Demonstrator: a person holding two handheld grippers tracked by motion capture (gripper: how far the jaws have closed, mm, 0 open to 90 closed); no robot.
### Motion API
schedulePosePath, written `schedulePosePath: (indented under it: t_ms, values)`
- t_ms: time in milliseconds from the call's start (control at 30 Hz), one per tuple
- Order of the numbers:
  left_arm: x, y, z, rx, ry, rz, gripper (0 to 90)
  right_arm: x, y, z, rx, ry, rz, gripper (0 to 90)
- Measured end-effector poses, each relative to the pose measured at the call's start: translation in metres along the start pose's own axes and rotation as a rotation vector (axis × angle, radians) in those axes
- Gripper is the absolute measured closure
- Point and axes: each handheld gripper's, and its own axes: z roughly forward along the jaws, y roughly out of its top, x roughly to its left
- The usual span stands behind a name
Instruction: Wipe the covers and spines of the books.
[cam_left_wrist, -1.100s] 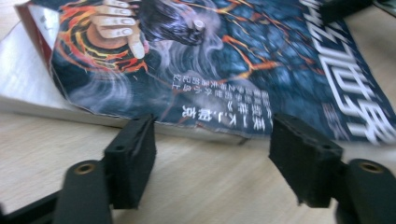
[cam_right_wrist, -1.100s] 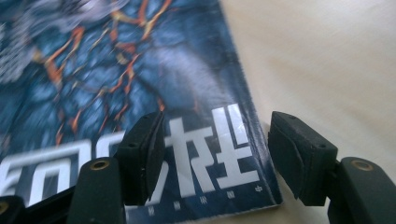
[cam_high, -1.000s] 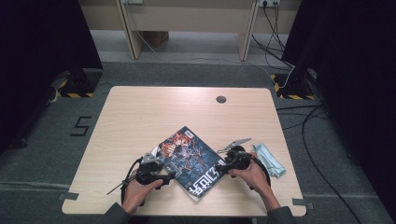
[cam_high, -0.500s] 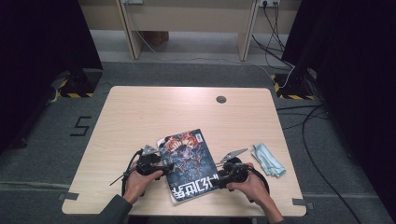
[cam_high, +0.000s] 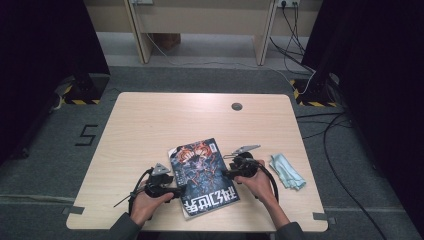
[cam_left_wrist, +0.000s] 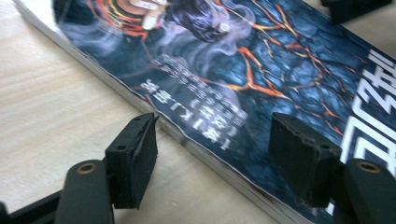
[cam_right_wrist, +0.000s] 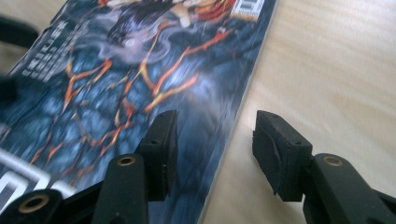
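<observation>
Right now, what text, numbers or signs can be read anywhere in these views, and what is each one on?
"5": taped mark on the floor left of the table.
Large white title characters on the book cover: legible as Chinese-style characters, upside down in the high view, cut off in the gripper views; not readable with confidence.
Small white lines of characters on the cover: too blurred.
Barcode at the cover's corner: digits too small.

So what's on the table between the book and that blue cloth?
The right gripper and its hand sit there in the high view, beside the book; bare wood reaches the blue cloth.
</observation>
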Motion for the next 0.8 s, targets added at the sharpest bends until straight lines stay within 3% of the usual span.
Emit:
schedulePosePath:
  t_ms: [333, 567, 800]
  values:
    - [-0.002, -0.001, 0.0, -0.001, -0.002, 0.008, 37.4, -0.002, 0.018, 0.021, -0.002, 0.016, 0.035, 52.8]
    - [-0.003, -0.002, 0.001, -0.006, 0.012, 0.008, 38.8, -0.009, 0.015, 0.019, -0.028, 0.038, 0.124, 60.2]
    - [-0.001, -0.002, 0.0, -0.011, 0.011, 0.018, 42.0, -0.015, 0.016, 0.007, -0.102, 0.119, 0.19, 65.2]
